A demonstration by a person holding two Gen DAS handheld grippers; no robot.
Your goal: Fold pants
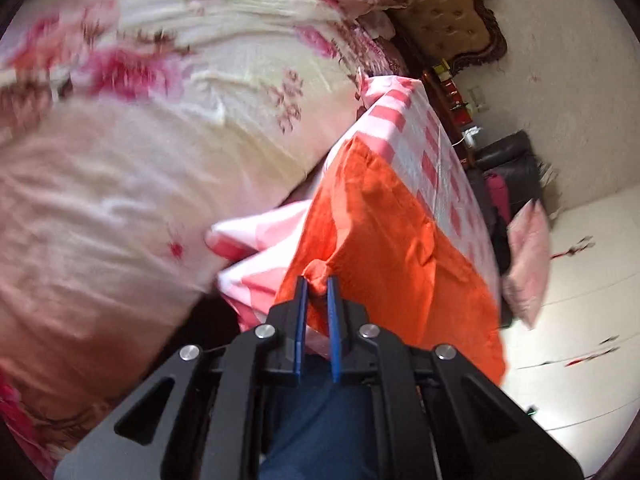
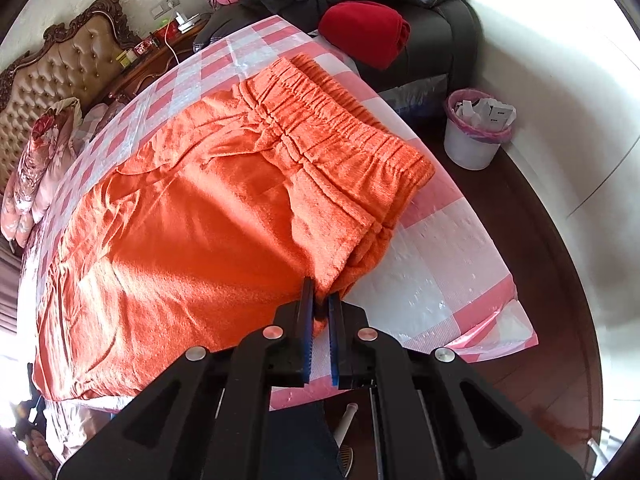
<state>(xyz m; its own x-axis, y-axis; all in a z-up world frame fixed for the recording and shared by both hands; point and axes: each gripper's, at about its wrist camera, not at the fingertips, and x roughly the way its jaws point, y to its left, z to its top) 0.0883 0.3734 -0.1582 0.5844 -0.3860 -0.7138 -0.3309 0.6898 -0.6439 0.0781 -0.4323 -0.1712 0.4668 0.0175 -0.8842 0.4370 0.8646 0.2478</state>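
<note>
Orange pants (image 2: 208,216) lie spread on a table with a pink-and-white checked cloth (image 2: 440,280), their elastic waistband (image 2: 340,128) at the far right. My right gripper (image 2: 322,300) is shut on the near edge of the pants, just below the waistband side. In the left wrist view the pants (image 1: 396,232) hang over the table's near end, and my left gripper (image 1: 318,280) is shut on a small bunch of their orange fabric. That view is blurred.
A bed with a floral cover (image 1: 140,140) fills the left of the left wrist view, with a tufted headboard (image 2: 60,76) beyond. A black sofa (image 2: 432,32) with a red cloth (image 2: 364,32) stands behind the table. A white bin (image 2: 476,132) sits on the dark floor at right.
</note>
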